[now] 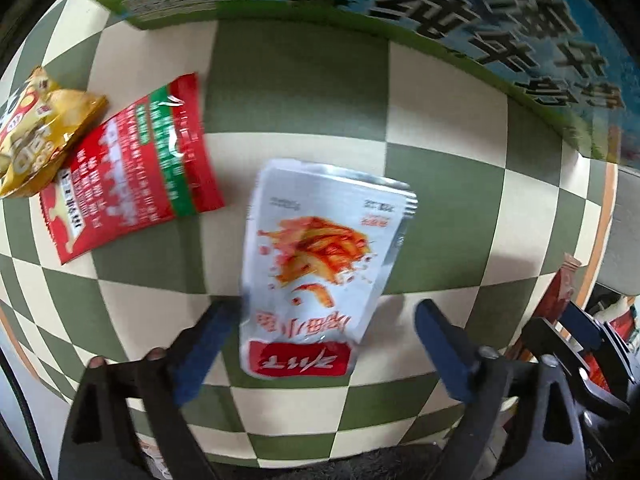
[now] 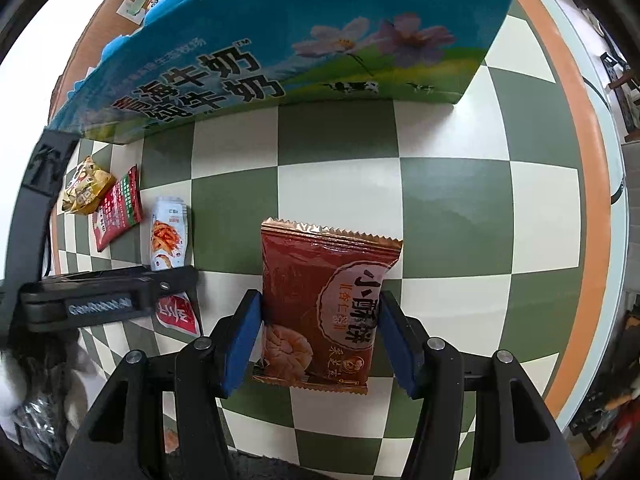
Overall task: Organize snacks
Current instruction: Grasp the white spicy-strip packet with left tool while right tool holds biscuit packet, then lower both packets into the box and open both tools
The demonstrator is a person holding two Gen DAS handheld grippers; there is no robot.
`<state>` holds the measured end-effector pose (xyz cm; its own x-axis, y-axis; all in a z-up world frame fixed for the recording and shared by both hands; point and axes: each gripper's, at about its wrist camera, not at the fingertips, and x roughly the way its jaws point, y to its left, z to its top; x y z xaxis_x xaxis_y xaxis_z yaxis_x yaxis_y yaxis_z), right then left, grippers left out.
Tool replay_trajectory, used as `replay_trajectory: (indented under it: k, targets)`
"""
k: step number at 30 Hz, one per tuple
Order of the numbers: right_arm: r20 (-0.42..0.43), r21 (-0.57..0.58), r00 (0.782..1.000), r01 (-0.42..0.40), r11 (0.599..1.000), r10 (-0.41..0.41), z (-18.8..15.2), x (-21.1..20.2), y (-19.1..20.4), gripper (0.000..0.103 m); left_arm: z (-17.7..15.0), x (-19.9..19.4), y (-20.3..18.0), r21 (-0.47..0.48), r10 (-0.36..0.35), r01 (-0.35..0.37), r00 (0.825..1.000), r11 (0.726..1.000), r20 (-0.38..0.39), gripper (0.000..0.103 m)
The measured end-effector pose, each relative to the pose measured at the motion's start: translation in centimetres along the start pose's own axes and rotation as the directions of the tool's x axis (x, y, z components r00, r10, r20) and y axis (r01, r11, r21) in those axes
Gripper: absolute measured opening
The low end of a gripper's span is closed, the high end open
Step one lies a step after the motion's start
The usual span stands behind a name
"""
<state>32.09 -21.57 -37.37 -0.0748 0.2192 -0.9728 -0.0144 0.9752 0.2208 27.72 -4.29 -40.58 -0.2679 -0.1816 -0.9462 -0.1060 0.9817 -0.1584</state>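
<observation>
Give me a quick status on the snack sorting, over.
Left gripper open, white packet loose between its fingers. Right gripper shut on brown biscuit packet. Milk carton box ahead, nothing blocking.

White pouch point(image 1: 320, 264) — printed with red-orange strips and a red label at its near end — lies flat on the checkered cloth, blurred. Left of it lies the red packet point(image 1: 132, 168) with a green band, its far corner touching the yellow bag point(image 1: 36, 132). The brown biscuit pack point(image 2: 324, 304) — serrated top edge, round biscuit pictured — stands nearly upright above the cloth.
</observation>
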Motion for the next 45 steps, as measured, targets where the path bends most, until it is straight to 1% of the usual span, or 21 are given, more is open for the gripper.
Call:
replay_trajectory:
  k: [2, 4, 7, 8, 10, 15, 17, 21, 23, 24, 26, 27, 28, 29, 30, 31, 34, 36, 40, 42, 45]
  targets:
    - [0.003, 0.011, 1.000, -0.006, 1.000, 0.006, 0.0, -0.1, -0.2, 0.061, 0.2, 0.4, -0.2, -0.013, 0.018, -0.018, 1.000, 1.000, 0.002, 0.103]
    - [0.005, 0.015, 1.000, -0.004, 1.000, 0.004, 0.0, -0.3, -0.4, 0.061, 0.4, 0.8, -0.6, 0.010, 0.063, -0.062, 0.998, 0.998, -0.024, 0.103]
    - [0.008, 0.022, 1.000, -0.005, 1.000, 0.005, -0.1, -0.5, -0.7, 0.061, 0.8, 1.6, -1.7, 0.061, 0.147, -0.143, 0.987, 0.988, -0.070, 0.103]
    - [0.008, 0.025, 1.000, -0.005, 1.000, 0.005, -0.1, -0.5, -0.8, 0.061, 0.9, 1.6, -1.7, 0.056, 0.145, -0.141, 0.987, 0.988, -0.069, 0.103]
    - [0.006, 0.028, 1.000, -0.006, 1.000, 0.006, -0.1, -0.4, -0.9, 0.061, 1.4, 1.5, -1.1, 0.010, 0.127, -0.127, 0.989, 0.992, -0.082, 0.103]
    - [0.003, 0.036, 1.000, -0.012, 0.999, 0.012, -0.2, -0.2, -1.2, 0.061, 3.4, 1.7, -0.5, 0.009, 0.127, -0.127, 0.982, 0.992, -0.136, 0.103]
    - [-0.002, 0.034, 1.000, -0.012, 0.999, 0.012, -0.2, 0.0, -1.3, 0.061, 4.2, 2.3, -0.6, 0.003, 0.126, -0.127, 0.977, 0.992, -0.170, 0.103]
    - [-0.007, 0.034, 1.000, -0.013, 0.999, 0.013, 0.2, 0.2, -1.5, 0.061, 6.8, 2.9, -0.8, -0.028, 0.113, -0.124, 0.962, 0.992, -0.250, 0.102]
    - [-0.011, 0.032, 1.000, -0.016, 0.999, 0.017, 0.3, 0.4, -1.5, 0.061, 7.2, 3.2, -0.9, -0.024, 0.117, -0.126, 0.967, 0.992, -0.226, 0.102]
    - [-0.011, 0.028, 1.000, -0.016, 0.999, 0.016, 0.4, 0.4, -1.4, 0.061, 7.1, 3.0, -1.0, -0.020, 0.121, -0.127, 0.974, 0.992, -0.190, 0.102]
    - [-0.004, 0.018, 1.000, -0.014, 1.000, 0.014, 0.6, 0.3, -1.2, 0.061, 6.3, 2.4, -1.1, -0.013, 0.125, -0.128, 0.985, 0.992, -0.123, 0.096]
    - [-0.002, 0.015, 1.000, -0.013, 1.000, 0.013, 0.5, 0.3, -1.2, 0.061, 6.1, 1.8, -1.1, -0.008, 0.128, -0.129, 0.988, 0.992, -0.091, 0.082]
    - [0.001, 0.014, 1.000, -0.012, 1.000, 0.012, 0.5, 0.2, -1.1, 0.061, 5.8, 1.1, -1.2, -0.005, 0.130, -0.130, 0.989, 0.991, -0.071, 0.058]
    - [0.004, 0.017, 1.000, -0.013, 1.000, 0.013, 0.4, 0.0, -1.0, 0.061, 5.7, 0.6, -1.3, 0.006, 0.130, -0.130, 0.990, 0.991, -0.051, 0.048]
    - [0.006, 0.020, 1.000, -0.015, 1.000, 0.015, 0.4, -0.1, -1.1, 0.061, 5.6, 0.2, -1.4, 0.025, 0.131, -0.130, 0.991, 0.991, -0.038, 0.044]
    - [0.006, 0.021, 1.000, -0.016, 1.000, 0.016, 0.4, -0.2, -1.1, 0.061, 5.6, 0.1, -1.4, 0.034, 0.127, -0.126, 0.991, 0.991, -0.032, 0.041]
    - [0.005, 0.020, 1.000, -0.016, 1.000, 0.016, -0.1, -0.2, -0.9, 0.061, 4.9, -0.1, -1.0, 0.032, 0.143, -0.142, 0.990, 0.989, -0.006, 0.039]
    - [0.006, 0.013, 1.000, -0.015, 1.000, 0.015, -0.2, -0.3, -0.7, 0.061, 3.9, -0.1, -1.2, 0.031, 0.142, -0.142, 0.990, 0.989, 0.004, 0.037]
    - [0.015, 0.006, 1.000, -0.023, 1.000, 0.023, -0.5, -0.6, -0.5, 0.061, 3.0, -1.0, -1.1, 0.049, 0.134, -0.136, 0.990, 0.990, 0.040, 0.036]
    - [0.021, 0.001, 0.999, -0.030, 1.000, 0.030, -0.6, -1.1, -0.6, 0.061, 2.1, -2.5, -1.0, 0.053, 0.121, -0.124, 0.991, 0.991, 0.063, 0.036]
    - [0.038, -0.004, 0.998, -0.055, 0.998, 0.055, -0.7, -2.5, -0.5, 0.061, 0.5, -5.8, -1.2, 0.067, 0.079, -0.087, 0.991, 0.994, 0.111, 0.036]
